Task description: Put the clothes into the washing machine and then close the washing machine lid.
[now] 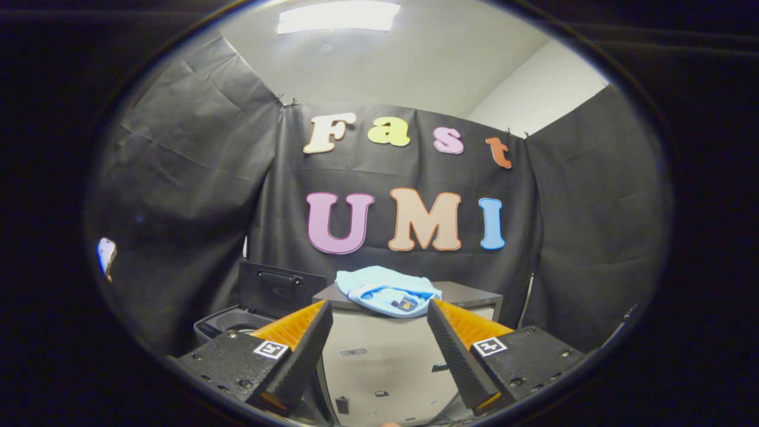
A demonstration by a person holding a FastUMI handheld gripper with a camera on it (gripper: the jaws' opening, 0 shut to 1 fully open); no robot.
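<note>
A light blue piece of clothing [386, 289] lies crumpled on top of a pale cabinet [379, 356], hanging a little over its front edge. Left of the cabinet stands the washing machine [228, 323], dark grey, with its lid [278, 290] raised upright at the back so the tub opening shows. My gripper [379, 317] is open, its two fingers spread wide with nothing between them. The clothing sits beyond the fingertips, roughly centred between them and some way off. The washer is ahead and left of the left finger [305, 341].
Black cloth walls close the booth behind and on both sides. The cabinet has a dark top [468, 292] and a pale front with small fittings. A white wall and ceiling light show above the cloth.
</note>
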